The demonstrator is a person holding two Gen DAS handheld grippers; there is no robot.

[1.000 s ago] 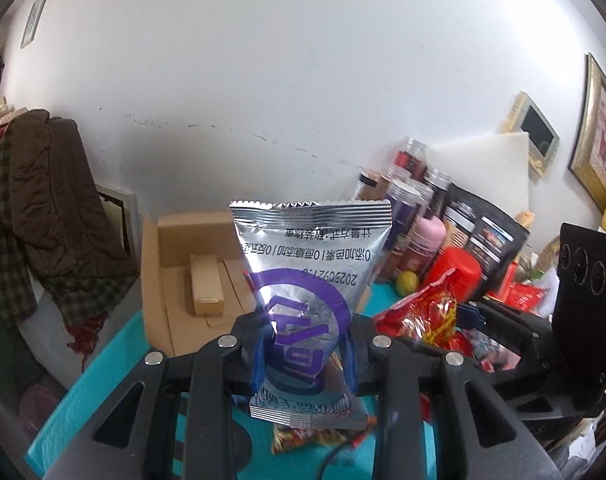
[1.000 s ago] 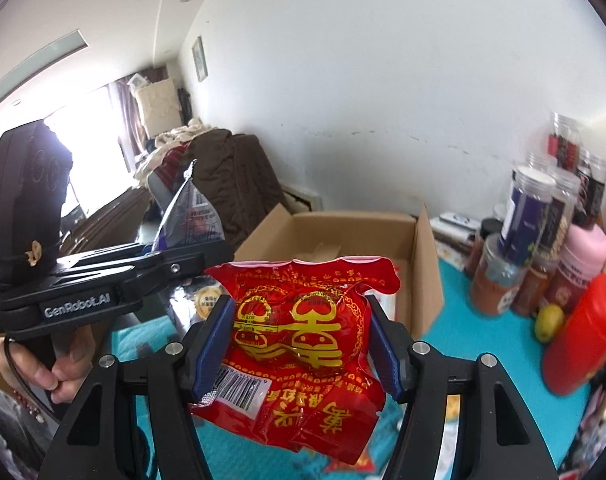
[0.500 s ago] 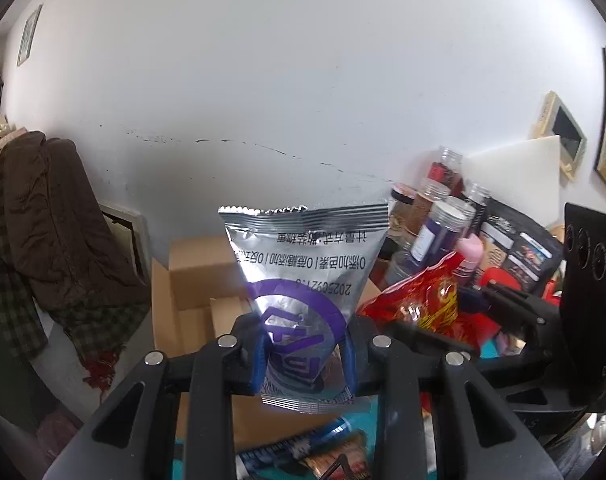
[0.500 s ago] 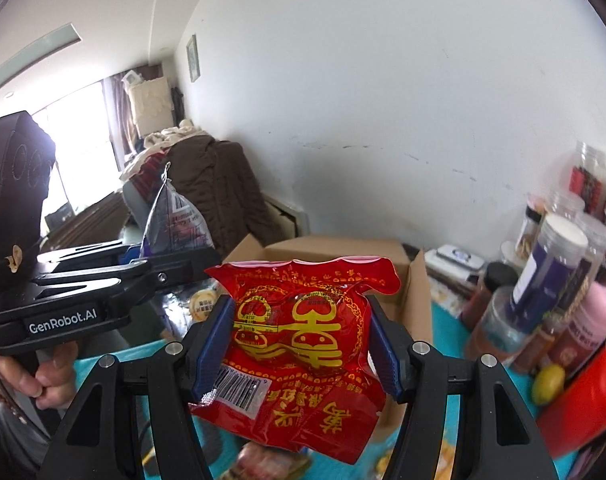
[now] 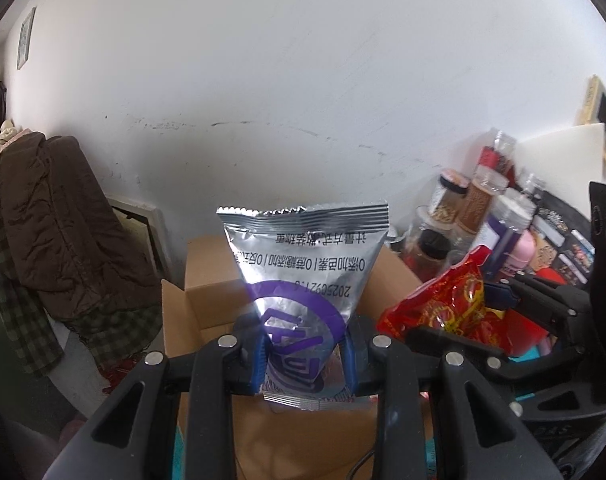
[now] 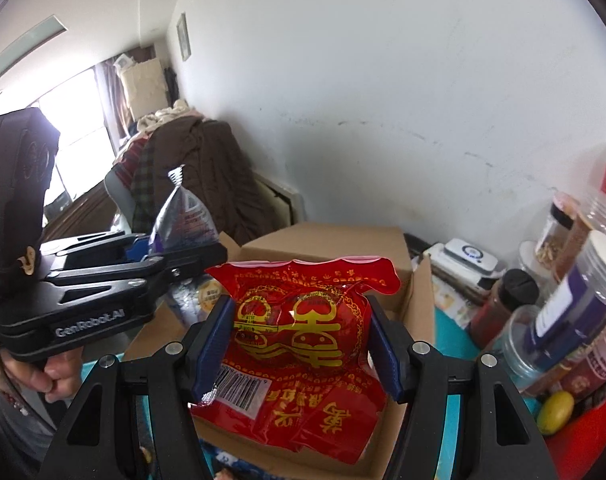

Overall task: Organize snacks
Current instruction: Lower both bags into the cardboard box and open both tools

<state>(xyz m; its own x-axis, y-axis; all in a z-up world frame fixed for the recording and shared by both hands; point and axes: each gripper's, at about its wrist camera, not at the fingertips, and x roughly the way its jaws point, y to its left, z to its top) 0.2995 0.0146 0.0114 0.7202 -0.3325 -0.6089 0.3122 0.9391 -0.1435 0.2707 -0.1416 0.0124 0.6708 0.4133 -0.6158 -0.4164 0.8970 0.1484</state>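
My left gripper (image 5: 305, 354) is shut on a silver snack bag with a purple ring (image 5: 307, 276), held upright above the open cardboard box (image 5: 207, 280). My right gripper (image 6: 301, 344) is shut on a red snack bag with gold characters (image 6: 303, 344), held over the same box (image 6: 343, 240). In the left wrist view the red bag (image 5: 447, 304) and the right gripper show at the right. In the right wrist view the left gripper and the silver bag (image 6: 183, 220) show at the left, beside the box.
Several jars and bottles (image 6: 583, 288) stand against the white wall at the right, with a yellow fruit (image 6: 555, 406) and a red container. A brown coat (image 5: 55, 220) hangs over furniture at the left. The table has a teal cover (image 6: 447, 328).
Both grippers have moved forward and up with their bags, and now hang over the cardboard box, which looks closer and larger. Both grips are unchanged.
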